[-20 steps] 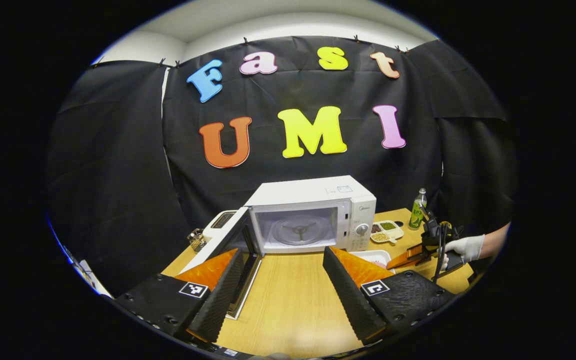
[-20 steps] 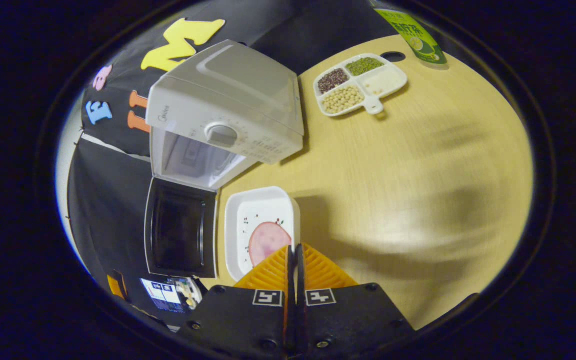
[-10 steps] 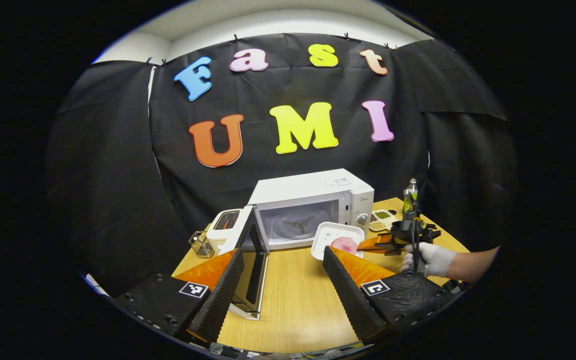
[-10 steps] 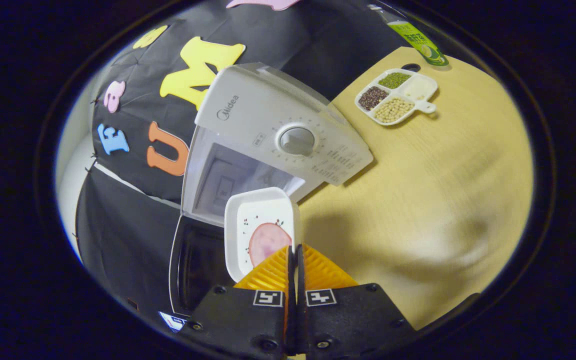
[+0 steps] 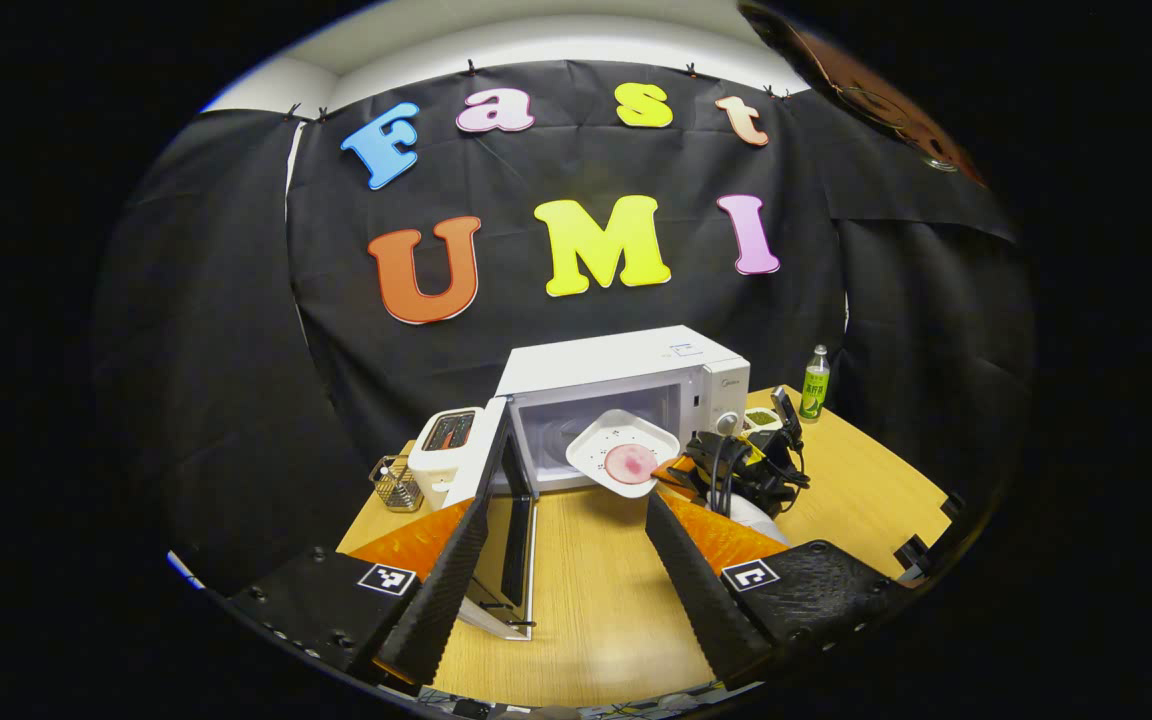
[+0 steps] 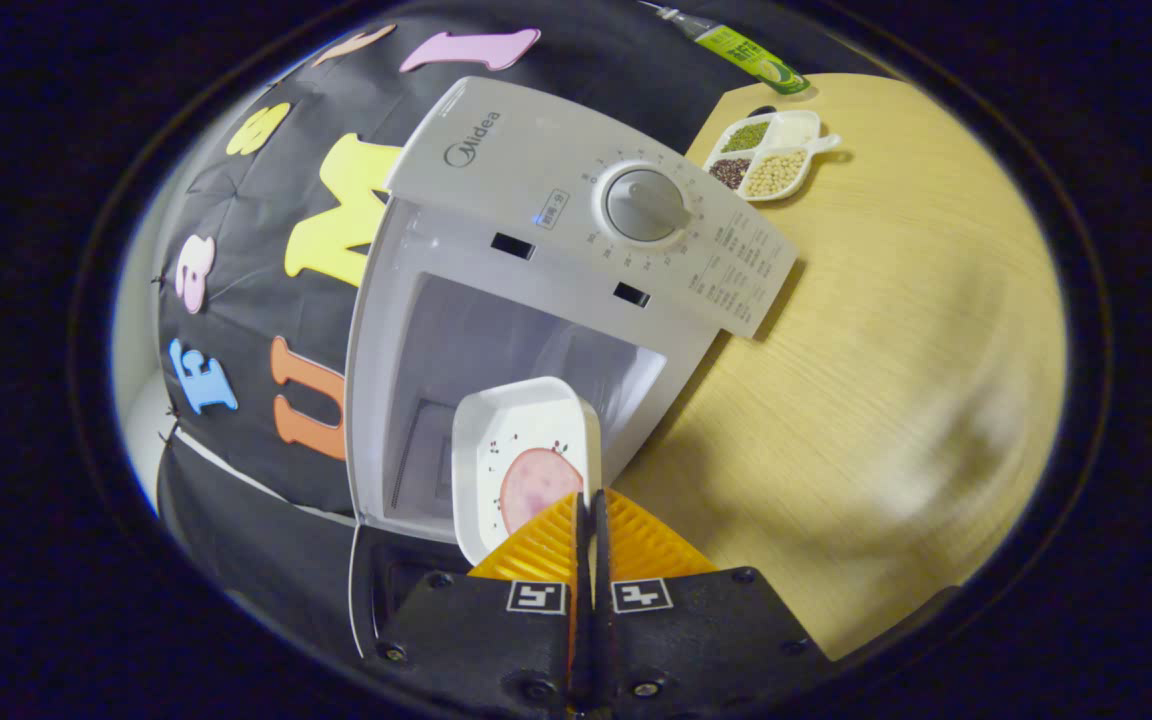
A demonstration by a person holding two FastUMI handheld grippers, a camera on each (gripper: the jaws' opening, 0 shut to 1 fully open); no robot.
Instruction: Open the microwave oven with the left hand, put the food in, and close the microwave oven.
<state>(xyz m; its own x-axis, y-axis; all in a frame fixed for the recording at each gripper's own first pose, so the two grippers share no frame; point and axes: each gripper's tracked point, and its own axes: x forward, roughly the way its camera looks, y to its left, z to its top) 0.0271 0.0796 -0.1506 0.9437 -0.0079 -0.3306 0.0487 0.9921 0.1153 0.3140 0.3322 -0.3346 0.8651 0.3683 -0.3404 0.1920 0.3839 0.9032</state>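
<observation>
Since the frames 1 s and 0.5 s ago, the white dish (image 6: pixel 524 450) has travelled from the tabletop at the microwave's right to the mouth of the microwave (image 5: pixel 626 385) cavity, and the microwave front has grown larger in the right gripper view.

Right gripper (image 6: pixel 591 515): its 2 fingers are pressed together on the near rim of the dish, which carries 1 pink slice of food (image 6: pixel 536 487). The dish juts forward toward 12 o'clock, its far edge overlapping the open cavity (image 6: pixel 496 350). In the left gripper view the same gripper (image 5: pixel 736 465) shows at about 2 o'clock from that camera's own fingers, reaching in from the right with the dish (image 5: pixel 624 452) tilted and held in front of the opening.

Left gripper (image 5: pixel 561 570): fingers spread wide apart, gripping nothing, hovering over the wooden table (image 5: pixel 586 600) and pointing at the microwave. The microwave door (image 5: pixel 506 510) stands fully swung out at 11 o'clock, just beside the left finger.

Surroundings: 1 toaster (image 5: pixel 441 450) and 1 small wire basket (image 5: pixel 394 482) sit left of the microwave; 1 divided tray of beans (image 6: pixel 771 160) and 1 green bottle (image 5: pixel 815 384) stand to its right.
</observation>
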